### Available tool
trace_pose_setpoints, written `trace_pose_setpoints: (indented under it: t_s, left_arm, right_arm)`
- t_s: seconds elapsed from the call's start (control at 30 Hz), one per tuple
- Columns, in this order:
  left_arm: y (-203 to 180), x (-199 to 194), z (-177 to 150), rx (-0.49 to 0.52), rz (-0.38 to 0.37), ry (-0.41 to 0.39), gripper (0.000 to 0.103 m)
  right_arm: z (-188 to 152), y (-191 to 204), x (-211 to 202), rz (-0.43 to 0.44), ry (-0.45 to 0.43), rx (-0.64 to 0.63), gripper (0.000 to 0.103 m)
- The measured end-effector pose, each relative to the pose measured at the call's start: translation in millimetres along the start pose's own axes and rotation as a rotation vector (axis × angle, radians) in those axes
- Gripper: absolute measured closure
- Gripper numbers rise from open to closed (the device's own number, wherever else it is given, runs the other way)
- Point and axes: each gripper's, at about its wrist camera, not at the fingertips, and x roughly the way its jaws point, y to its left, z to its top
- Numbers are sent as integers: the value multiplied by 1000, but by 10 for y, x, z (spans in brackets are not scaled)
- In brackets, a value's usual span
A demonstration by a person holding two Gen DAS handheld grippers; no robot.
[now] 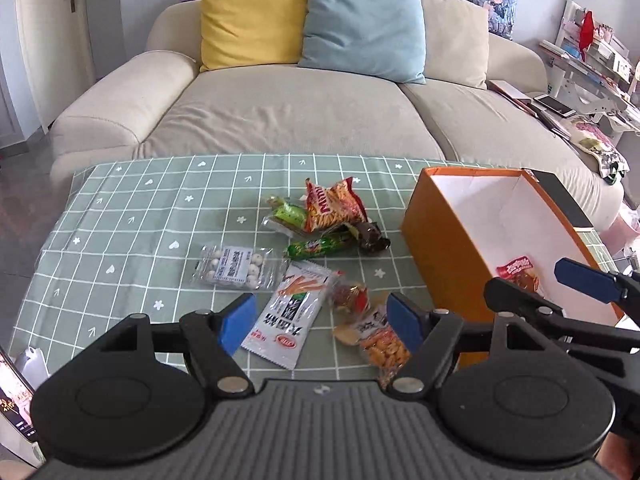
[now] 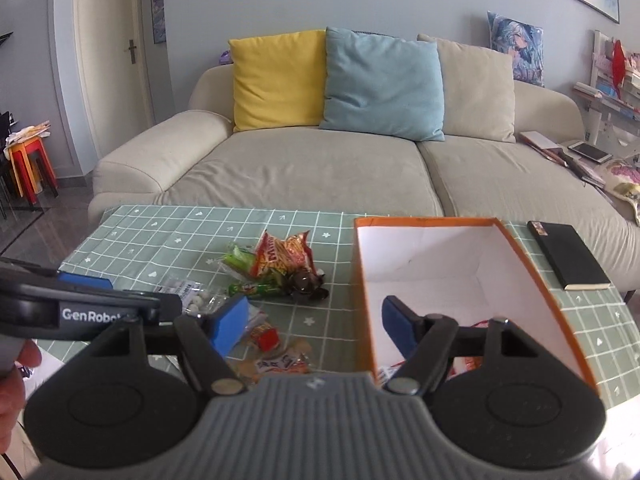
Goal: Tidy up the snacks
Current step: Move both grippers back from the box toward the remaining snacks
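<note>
Snack packets are lying scattered on the green checked tablecloth, to the left of an open orange box. The left gripper is hovering low over the near end of the pile with its blue pads spread wide and gripping nothing; a white packet with carrot-coloured sticks is lying between the fingers, nearer the left pad, and a peanut packet is sitting just beside the right pad. Farther off are lying a clear bag of white balls, a green wrapper and a red chip bag. The right gripper is also gaping wide (empty), its right finger hanging over the box, where a red snack packet is resting on the white floor.
</note>
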Motion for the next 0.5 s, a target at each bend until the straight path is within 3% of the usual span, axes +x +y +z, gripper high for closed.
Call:
trace_pose_setpoints:
  t_s: [0.17,0.27,0.5]
  left_arm:
    - [221,103,-215,22,-12,-3,16]
    - [304,165,-333,22,-26,-10,16]
    - [444,451,-512,-29,-97,71,17]
  right_arm:
    - [-297,170,154,15,33,17,32]
    - [-440,257,234,21,50,-17,38]
    - [-639,376,402,33,100,-65,45]
